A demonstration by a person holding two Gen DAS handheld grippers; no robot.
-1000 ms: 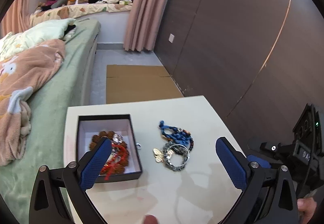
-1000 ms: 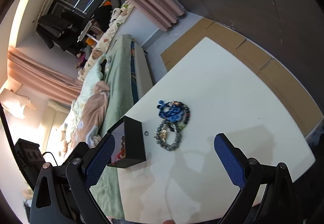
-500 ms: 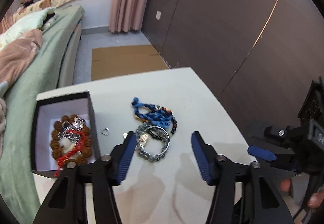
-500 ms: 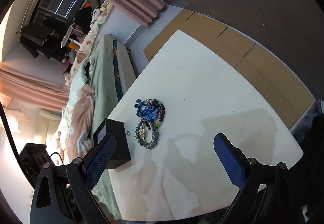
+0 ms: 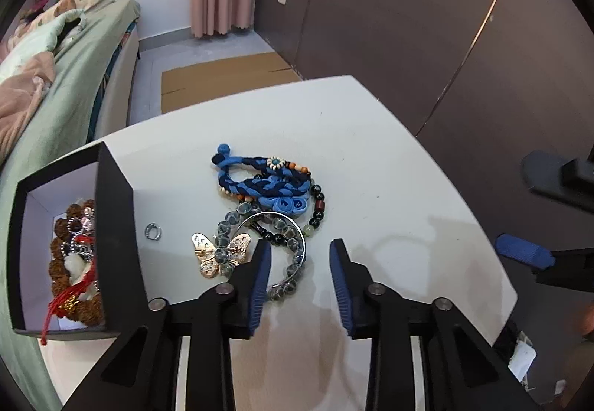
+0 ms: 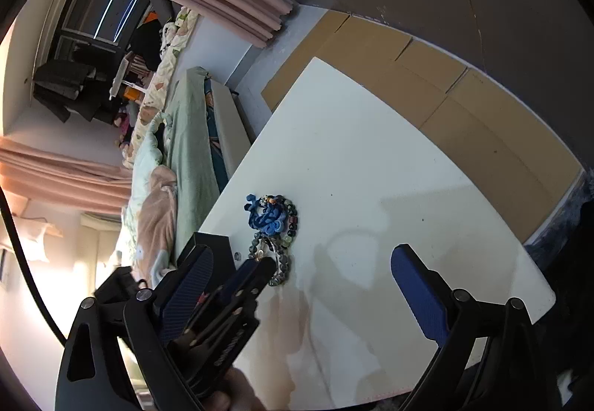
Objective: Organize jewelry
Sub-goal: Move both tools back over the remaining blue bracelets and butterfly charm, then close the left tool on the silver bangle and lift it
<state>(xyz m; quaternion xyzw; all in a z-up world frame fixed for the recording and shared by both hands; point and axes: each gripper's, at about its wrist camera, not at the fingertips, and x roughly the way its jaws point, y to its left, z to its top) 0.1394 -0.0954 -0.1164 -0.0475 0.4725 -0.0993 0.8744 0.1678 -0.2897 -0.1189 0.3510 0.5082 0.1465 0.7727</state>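
Observation:
A pile of jewelry lies on the white table [image 5: 371, 151]: a blue braided bracelet [image 5: 267, 184], a grey bead bracelet with a silver bangle [image 5: 286, 247], a gold butterfly piece [image 5: 219, 253] and a small silver ring [image 5: 153, 231]. A black box [image 5: 111, 225] at the left holds brown beads and red cord [image 5: 70, 262]. My left gripper [image 5: 300, 255] is partly closed, its jaws either side of the bangle's near edge, not touching it. My right gripper [image 6: 300, 281] is wide open and empty, right of the pile [image 6: 273, 225].
A green bed [image 5: 74, 77] runs along the table's left side. Flat cardboard [image 5: 222, 77] lies on the floor beyond the table. Dark wall panels stand at the right. The table's right edge is close to the right gripper's finger [image 5: 523, 255].
My left gripper has moved forward and down to the bead bracelet and bangle, and its jaws have narrowed. The right gripper has shifted a little and stays open.

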